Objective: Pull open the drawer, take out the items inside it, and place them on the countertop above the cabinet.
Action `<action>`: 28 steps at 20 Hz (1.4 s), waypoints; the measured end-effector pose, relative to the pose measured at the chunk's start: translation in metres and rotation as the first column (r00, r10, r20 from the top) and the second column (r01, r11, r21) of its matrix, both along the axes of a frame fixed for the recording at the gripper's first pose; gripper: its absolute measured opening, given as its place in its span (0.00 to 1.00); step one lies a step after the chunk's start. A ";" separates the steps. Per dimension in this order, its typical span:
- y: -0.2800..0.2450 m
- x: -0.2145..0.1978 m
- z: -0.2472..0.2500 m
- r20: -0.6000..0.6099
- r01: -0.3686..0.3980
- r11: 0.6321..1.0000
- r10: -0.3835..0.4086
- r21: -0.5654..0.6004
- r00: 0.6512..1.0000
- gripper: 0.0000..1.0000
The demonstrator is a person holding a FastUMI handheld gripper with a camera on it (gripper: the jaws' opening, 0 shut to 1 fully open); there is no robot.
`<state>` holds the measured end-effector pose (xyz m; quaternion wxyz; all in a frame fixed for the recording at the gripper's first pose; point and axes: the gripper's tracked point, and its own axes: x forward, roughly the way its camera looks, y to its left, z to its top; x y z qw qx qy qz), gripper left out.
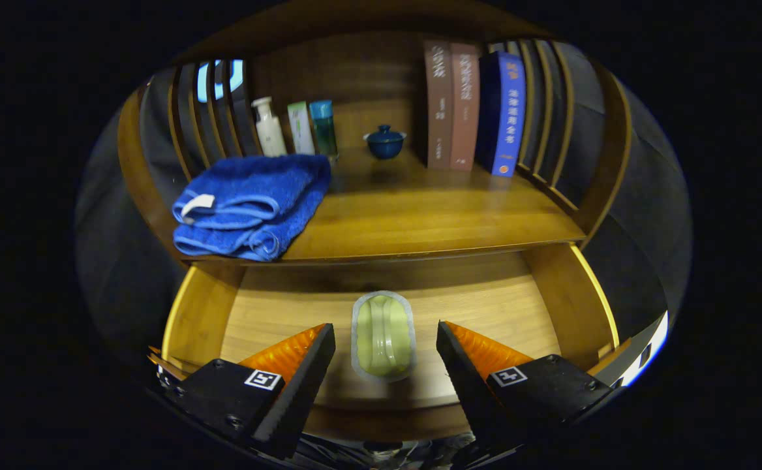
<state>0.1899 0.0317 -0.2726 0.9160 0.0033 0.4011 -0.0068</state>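
The wooden drawer [537, 307] is pulled open below the countertop [420, 222]. On its floor lies a pale green oblong item in a clear wrapper [383, 334], lengthwise between my fingers and level with their tips. My gripper [386, 338] hovers over the drawer, open wide, with a gap on each side of the item; neither finger touches it. A folded blue towel [250, 205] rests on the countertop's left front corner, overhanging the edge a little.
At the back of the countertop stand a white bottle [269, 127], a pale box [301, 127] and a teal bottle [323, 127], a small blue lidded cup [385, 141], and three upright books [472, 104]. Slatted wooden sides close the shelf left and right.
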 end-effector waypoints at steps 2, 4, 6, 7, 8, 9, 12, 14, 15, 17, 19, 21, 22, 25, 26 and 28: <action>0.003 0.006 -0.013 -0.042 -0.006 1.000 0.005 -0.005 0.999 1.00; 0.004 0.012 -0.024 -0.076 -0.002 1.000 0.002 0.007 0.997 1.00; -0.004 0.011 -0.035 -0.123 0.015 1.000 -0.016 -0.007 0.992 1.00; -0.004 0.011 -0.040 -0.141 0.026 1.000 -0.025 0.001 0.990 1.00; -0.005 0.010 -0.045 -0.160 0.036 0.999 -0.033 0.014 0.987 1.00; -0.007 0.010 -0.048 -0.174 0.044 0.999 -0.040 0.017 0.984 1.00; -0.004 0.013 -0.055 -0.189 0.026 1.000 -0.022 0.018 0.982 1.00; -0.004 0.014 -0.064 -0.190 0.015 1.000 -0.014 0.000 0.982 0.68; -0.005 0.013 -0.058 -0.193 0.016 1.000 -0.018 -0.009 0.981 0.51; -0.007 0.011 -0.061 -0.207 0.020 0.999 -0.025 -0.027 0.978 0.52; -0.006 0.012 -0.062 -0.205 0.025 0.999 -0.030 -0.026 0.978 0.52; -0.005 0.012 -0.061 -0.208 0.026 0.999 -0.031 -0.028 0.978 0.52; -0.004 0.012 -0.062 -0.212 0.022 0.999 -0.028 -0.031 0.977 0.52; -0.002 0.011 -0.061 -0.216 0.014 0.999 -0.022 -0.037 0.976 0.51; -0.001 0.011 -0.062 -0.221 0.014 0.999 -0.022 -0.037 0.975 0.51; 0.000 0.012 -0.062 -0.222 0.017 0.999 -0.026 -0.042 0.975 0.52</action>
